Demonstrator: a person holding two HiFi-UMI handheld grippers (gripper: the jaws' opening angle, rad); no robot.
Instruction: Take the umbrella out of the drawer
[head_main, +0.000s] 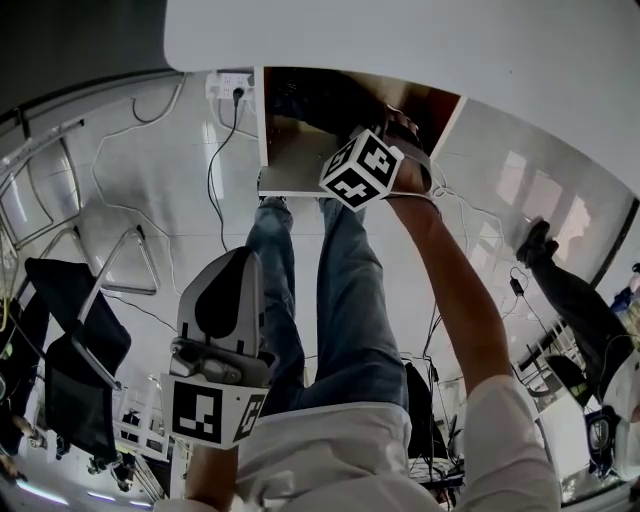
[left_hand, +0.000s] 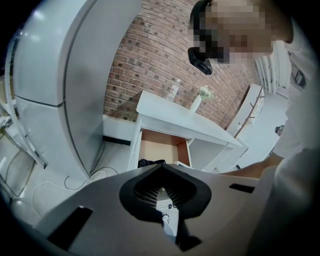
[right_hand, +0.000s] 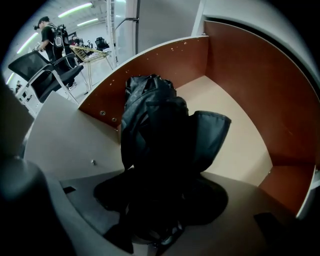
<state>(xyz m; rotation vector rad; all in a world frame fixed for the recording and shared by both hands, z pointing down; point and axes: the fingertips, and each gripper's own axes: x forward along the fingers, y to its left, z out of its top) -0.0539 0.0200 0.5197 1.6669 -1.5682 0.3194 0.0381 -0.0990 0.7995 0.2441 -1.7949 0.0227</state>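
umbrella is lying in the drawer, the right gripper straddling it unclenched. squeezing its thick middle is looking wisest.

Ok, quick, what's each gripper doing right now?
Left gripper: closed, holding nothing.
Right gripper: open inside the drawer, the black umbrella between its jaws, not gripped.

Under the right hand-held gripper, itself matt grey plastic, the umbrella is black cloth, creased, with a faint sheen. The drawer around it is smooth board: reddish-brown wood-look walls and a pale matt bottom. Beyond the left hand-held gripper, the wall is rough brick and the counter smooth white.
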